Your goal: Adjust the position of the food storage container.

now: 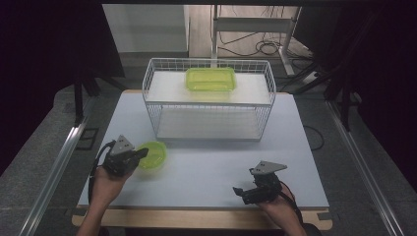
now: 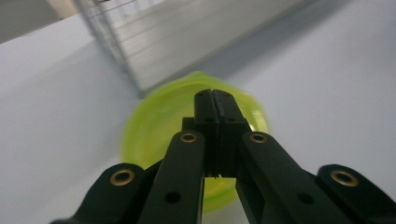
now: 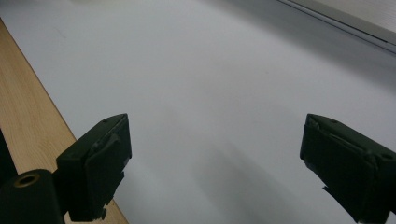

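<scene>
- Two green plastic pieces: one round translucent bowl [image 1: 153, 155] lower left on the white table [image 1: 211, 167]; one rectangular tray [image 1: 210, 78], long axis left-right, atop the white wire basket [image 1: 208, 98].
- Left gripper [image 1: 142, 153] clenched on the bowl rim.
- Right gripper [image 1: 238, 191] released, lower right.

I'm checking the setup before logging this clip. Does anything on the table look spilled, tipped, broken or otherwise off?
Nothing stands out. The green tray sits flat on the wire rack's upper shelf. The round green bowl is upright on the white table, with the left gripper at its near rim. The right gripper is open over bare table. No spills show.
</scene>
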`<state>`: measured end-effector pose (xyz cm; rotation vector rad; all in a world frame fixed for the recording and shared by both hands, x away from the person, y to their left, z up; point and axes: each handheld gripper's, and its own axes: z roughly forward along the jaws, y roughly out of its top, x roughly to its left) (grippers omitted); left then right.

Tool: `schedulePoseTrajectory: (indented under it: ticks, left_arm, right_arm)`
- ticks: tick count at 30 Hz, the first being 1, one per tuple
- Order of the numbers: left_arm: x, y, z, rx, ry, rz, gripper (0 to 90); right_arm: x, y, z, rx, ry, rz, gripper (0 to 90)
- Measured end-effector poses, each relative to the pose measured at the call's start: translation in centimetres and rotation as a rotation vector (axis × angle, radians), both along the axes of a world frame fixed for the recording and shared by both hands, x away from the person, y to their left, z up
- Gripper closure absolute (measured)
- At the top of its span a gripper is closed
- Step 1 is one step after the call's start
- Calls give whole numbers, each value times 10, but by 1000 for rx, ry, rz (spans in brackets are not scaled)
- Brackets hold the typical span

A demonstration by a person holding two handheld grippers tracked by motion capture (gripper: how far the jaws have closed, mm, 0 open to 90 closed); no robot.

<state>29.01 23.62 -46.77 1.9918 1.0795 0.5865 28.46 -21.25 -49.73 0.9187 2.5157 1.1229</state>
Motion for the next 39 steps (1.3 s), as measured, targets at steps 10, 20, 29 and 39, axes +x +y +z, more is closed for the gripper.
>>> schedulePoseTrajectory:
  ticks: [10,20,29,39]
  left_arm:
    - [25,37,-34,-38,47,155,897]
    - [26,30,-44,-33,58,166,895]
    - [25,12,-45,-46,67,135,895]
    - [22,-29,-42,-49,79,53,895]
  right_arm:
    - [1,2,-3,-18,4,5,94]
    - [1,3,-5,-39,22,18,97]
    - [1,3,-6,-46,30,25,98]
    - [1,3,-8,-54,37,31,100]
